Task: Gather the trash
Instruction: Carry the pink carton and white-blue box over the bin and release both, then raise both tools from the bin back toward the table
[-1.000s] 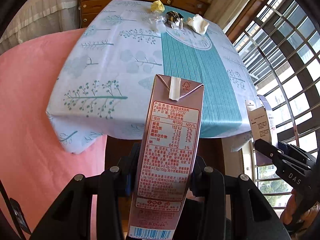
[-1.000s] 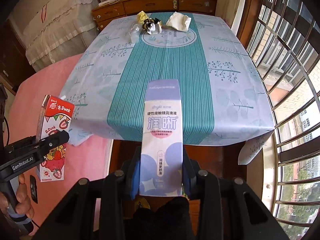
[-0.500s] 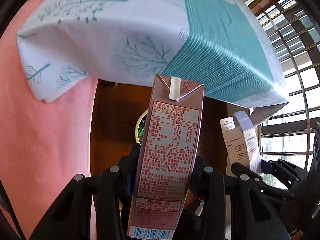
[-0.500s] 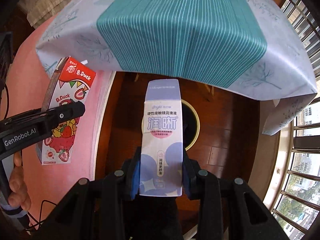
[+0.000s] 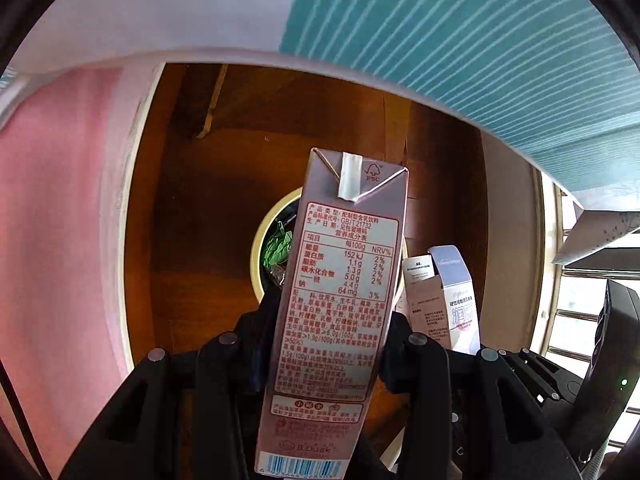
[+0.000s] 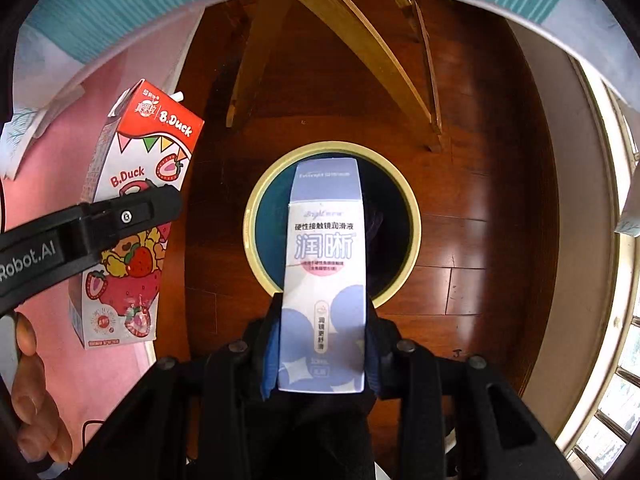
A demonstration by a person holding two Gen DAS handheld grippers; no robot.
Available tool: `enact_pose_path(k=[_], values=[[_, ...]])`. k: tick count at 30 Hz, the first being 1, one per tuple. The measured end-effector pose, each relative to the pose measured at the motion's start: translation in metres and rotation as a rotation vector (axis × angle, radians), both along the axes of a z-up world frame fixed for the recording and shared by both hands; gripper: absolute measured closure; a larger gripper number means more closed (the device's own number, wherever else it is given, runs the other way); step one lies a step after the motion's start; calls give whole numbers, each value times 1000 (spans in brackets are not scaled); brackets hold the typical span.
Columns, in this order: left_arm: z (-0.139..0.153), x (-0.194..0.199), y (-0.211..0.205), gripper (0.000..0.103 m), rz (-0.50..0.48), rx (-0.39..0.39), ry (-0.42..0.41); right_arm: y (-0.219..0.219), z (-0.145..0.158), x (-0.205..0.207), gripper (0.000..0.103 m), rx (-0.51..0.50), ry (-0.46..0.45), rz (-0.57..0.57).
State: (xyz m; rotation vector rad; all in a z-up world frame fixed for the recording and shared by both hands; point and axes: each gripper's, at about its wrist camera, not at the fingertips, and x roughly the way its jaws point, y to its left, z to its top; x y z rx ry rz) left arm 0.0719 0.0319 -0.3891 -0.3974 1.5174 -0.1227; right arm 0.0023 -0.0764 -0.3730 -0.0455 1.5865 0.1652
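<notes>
Over the last second both views swing from looking across the counter top to looking down beneath its edge; the tablecloth (image 5: 480, 40) now fills only the upper rim of each frame and the wooden floor (image 6: 480, 120) takes the centre. The round waste bin (image 6: 256, 208) with its pale yellow rim, absent from view a second ago and only partly seen half a second ago, is now centred under the right tongs (image 6: 322, 344). Right tongs: closed on the lower part of the blue-and-white eye-solution box (image 6: 324, 264), which stands upright between the fingers, its top overlapping the bin opening in the picture. Left tongs (image 5: 324, 348): closed on the pink B.Duck drink carton (image 5: 340, 280), upright, nutrition panel toward the camera; the bin rim (image 5: 258, 248) shows behind it with some green scrap (image 5: 276, 248) inside. From the right wrist view the carton (image 6: 136, 208) appears off to the left of the bin, over the pink floor covering (image 6: 48, 340), not over the opening. Judgement: the carry from counter to bin is nearly finished; the box looks ready to drop, though its height above the bin cannot be read. The carton likely needs shifting toward the bin first. Neither item released yet; the other scraps seen earlier on the counter are out of view.
</notes>
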Motion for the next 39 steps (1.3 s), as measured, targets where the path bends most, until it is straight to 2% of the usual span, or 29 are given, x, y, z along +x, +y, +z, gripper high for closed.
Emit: enact_pose_path(k=[7, 9, 10, 13, 14, 17, 19, 20, 27, 33, 39], values=[[-52, 18, -19, 60, -2, -9, 2, -16, -43, 27, 68, 17, -9, -36], [-59, 20, -23, 49, -3, -23, -5, -17, -48, 35, 68, 27, -8, -40], [-60, 22, -23, 36, -2, -24, -8, -17, -51, 38, 68, 32, -6, -39], [-56, 20, -23, 27, 7, -4, -48, -16, -52, 41, 68, 50, -11, -39], [-55, 20, -23, 19, 10, 6, -58, -15, -52, 42, 68, 49, -11, -42], [-46, 17, -17, 9, 20, 33, -79, -13, -51, 42, 66, 66, 6, -59], [-40, 15, -11, 8, 27, 50, -84, -13, -52, 45, 53, 62, -1, -60], [-36, 13, -8, 8, 32, 55, -85, -11, -49, 45, 52, 62, -11, -57], [-7, -2, 13, 8, 76, 64, -97, 4, -20, 41, 51, 48, -46, -36], [37, -21, 27, 8, 90, 53, -125, 14, 24, 29, 51, 35, -71, -23], [101, -45, 41, 8, 97, 63, -189, 18, 84, 14, 51, 37, -91, 12]])
